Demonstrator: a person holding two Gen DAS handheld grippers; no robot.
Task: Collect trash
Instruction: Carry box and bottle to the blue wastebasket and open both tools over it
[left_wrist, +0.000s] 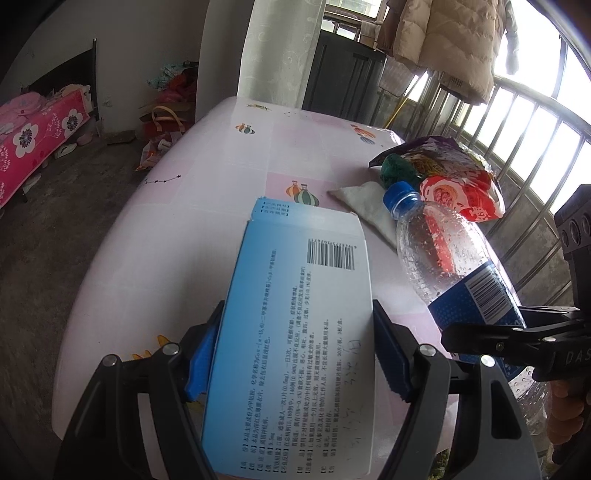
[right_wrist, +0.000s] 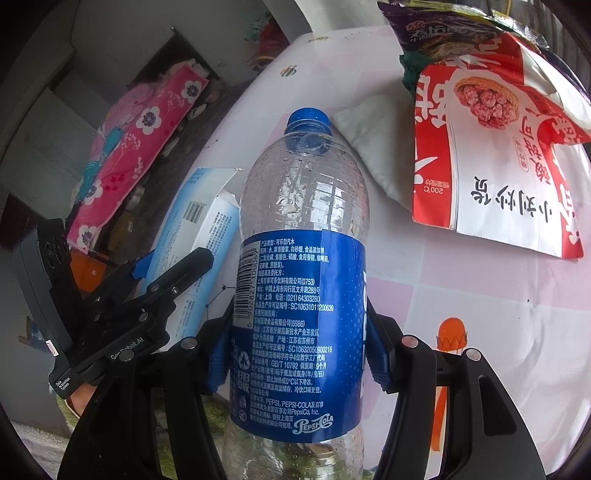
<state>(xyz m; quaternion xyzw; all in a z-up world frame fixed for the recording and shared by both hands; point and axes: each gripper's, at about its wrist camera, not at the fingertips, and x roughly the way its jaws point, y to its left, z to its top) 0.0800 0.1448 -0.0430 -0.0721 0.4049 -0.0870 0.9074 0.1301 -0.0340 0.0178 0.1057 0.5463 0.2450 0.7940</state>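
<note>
Left gripper (left_wrist: 291, 354) fingers closed against both sides of a light blue medicine box (left_wrist: 295, 332), blue pads (left_wrist: 201, 363) pressing its long edges; box fills lower centre of the left wrist view, barcode face up, open flap pointing away toward the table's far end. Right gripper (right_wrist: 299, 354) clamped on the blue label of a clear Pepsi bottle (right_wrist: 301, 266), cap end pointing up-frame, blue cap (right_wrist: 308, 118) on; inside shows only droplets on the wall (no liquid level visible).

Only the left view shows the right gripper from the side at right edge, gripping the bottle at its label, plus the barred window and hanging coat in the upper right. Only the right view shows the left gripper from the side at lower left, the box's torn open end, and the print on the red-and-white snack bag (right_wrist: 495, 147).

Both items are held over the pink-and-white tablecloth (left_wrist: 221, 166). Up-frame of the bottle cap a crumpled white tissue (left_wrist: 369, 210) lies flat, touching the snack bag; a purple snack bag (left_wrist: 432, 151) and a dark green wad (left_wrist: 397, 168) sit just behind it. Bags' contents cannot be told. Bed with pink floral cover (left_wrist: 40, 133) at left edge.
</note>
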